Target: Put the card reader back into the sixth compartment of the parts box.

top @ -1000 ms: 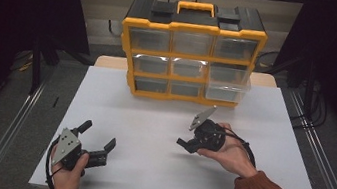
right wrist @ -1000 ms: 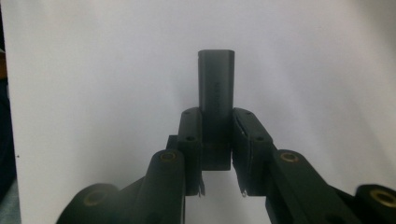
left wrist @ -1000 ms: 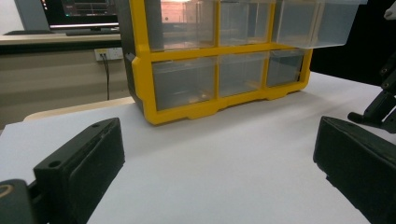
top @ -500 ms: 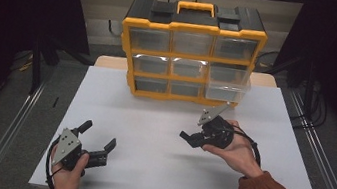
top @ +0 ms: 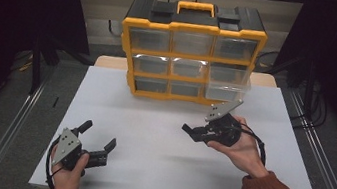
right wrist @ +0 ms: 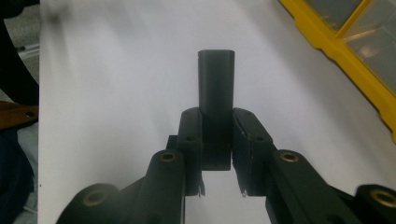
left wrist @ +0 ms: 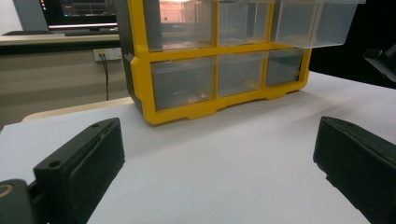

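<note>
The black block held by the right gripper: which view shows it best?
The right gripper view: the black block stands upright, clamped between the pads. In the high view the right gripper is a small dark shape; the block cannot be told apart.

Our two hands, one gripper each

Our left gripper (top: 98, 140) sits low in our left hand (top: 67, 168), jaws spread wide; our right hand (top: 244, 149) lifts the right gripper (top: 190, 129) palm-up, jaws clamped on a black block (right wrist: 215, 98).
</note>
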A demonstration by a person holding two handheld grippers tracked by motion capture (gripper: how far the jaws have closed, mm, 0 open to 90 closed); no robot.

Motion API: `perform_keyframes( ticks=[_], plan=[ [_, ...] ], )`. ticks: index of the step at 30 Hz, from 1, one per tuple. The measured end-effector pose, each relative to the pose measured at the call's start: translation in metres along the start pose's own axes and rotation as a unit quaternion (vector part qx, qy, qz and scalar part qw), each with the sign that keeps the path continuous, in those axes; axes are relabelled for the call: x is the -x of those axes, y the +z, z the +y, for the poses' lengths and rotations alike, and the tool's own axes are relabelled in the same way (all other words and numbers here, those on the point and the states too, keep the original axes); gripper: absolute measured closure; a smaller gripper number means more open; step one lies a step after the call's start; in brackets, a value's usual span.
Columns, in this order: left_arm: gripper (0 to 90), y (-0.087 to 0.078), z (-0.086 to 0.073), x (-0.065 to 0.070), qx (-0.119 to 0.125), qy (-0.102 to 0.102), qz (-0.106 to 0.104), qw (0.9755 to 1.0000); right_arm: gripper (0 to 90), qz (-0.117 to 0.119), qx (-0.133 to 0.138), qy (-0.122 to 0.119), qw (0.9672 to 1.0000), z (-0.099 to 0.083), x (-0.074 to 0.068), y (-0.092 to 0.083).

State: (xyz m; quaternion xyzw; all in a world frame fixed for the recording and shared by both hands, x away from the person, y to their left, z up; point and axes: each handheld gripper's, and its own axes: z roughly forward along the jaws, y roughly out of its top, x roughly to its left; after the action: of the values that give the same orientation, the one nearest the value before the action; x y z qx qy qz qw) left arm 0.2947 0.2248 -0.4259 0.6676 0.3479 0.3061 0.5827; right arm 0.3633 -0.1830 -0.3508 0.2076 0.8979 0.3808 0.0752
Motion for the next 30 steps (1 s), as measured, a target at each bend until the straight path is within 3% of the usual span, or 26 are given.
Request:
perform_keyframes(
  ticks=[30],
  plan=[
    [2.0, 0.001, 0.000, 0.001, -0.001, 0.000, -0.001, 1.0000, 73.8, -0.034, 0.073, 0.008, 0.9968, 0.004, 0.008, -0.039]
  ],
)
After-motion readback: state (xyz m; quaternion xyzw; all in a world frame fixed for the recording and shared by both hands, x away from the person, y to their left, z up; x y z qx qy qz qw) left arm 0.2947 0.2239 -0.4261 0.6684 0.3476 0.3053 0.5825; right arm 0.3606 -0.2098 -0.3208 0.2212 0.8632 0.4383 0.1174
